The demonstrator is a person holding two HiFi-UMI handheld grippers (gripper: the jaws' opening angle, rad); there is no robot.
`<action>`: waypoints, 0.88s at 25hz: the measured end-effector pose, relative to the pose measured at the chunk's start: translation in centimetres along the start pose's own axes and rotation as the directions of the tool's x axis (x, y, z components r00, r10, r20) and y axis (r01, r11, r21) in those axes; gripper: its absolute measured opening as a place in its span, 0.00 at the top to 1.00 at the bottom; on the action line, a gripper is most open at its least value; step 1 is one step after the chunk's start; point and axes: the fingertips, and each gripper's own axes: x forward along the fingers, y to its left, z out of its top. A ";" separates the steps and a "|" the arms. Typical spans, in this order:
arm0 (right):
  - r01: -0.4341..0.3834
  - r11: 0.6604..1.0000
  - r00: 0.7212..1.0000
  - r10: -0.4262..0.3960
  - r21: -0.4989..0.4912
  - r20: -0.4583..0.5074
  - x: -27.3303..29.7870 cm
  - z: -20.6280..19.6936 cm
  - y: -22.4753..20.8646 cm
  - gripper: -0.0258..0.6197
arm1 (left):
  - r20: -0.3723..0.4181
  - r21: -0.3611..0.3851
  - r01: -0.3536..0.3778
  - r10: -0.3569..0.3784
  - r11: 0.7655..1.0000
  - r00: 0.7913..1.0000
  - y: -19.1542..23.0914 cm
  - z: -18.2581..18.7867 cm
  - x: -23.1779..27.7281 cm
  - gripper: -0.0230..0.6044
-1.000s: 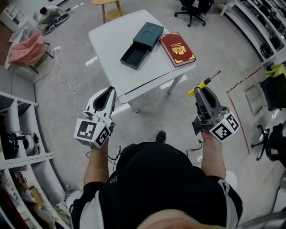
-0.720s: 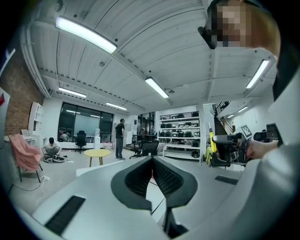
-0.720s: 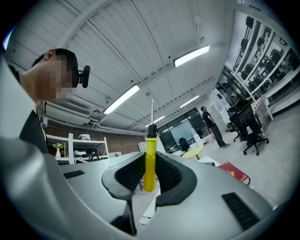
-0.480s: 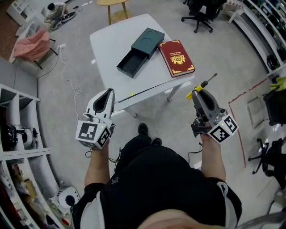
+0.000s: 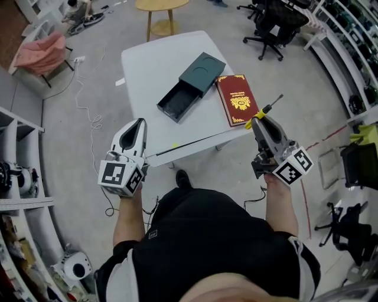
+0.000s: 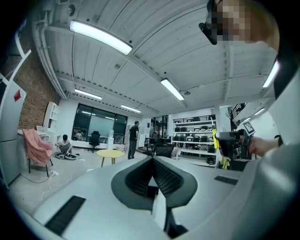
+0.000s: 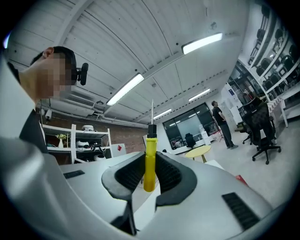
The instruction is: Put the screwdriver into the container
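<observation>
My right gripper is shut on a yellow-handled screwdriver, whose shaft points up and away toward the table's right edge. In the right gripper view the screwdriver stands upright between the jaws of the right gripper. The container, a dark green box with its drawer pulled out, lies on the white table. My left gripper is shut and holds nothing, just short of the table's near edge. In the left gripper view the left gripper points level across the room, jaws together.
A red book lies on the table right of the box. A round yellow stool stands beyond the table, office chairs at the back right, shelves along the left wall, a pink cloth at the far left.
The table, box and book have slid lower and closer in the head view as I moved toward them. Both grippers keep their pose; the screwdriver stays gripped.
</observation>
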 end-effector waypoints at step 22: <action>-0.278 0.961 0.923 0.266 -0.005 -0.277 19.6 -3.3 -7.0 0.83 | -0.023 -0.013 -0.124 0.124 0.992 0.992 7.3 0.1 7.4 0.94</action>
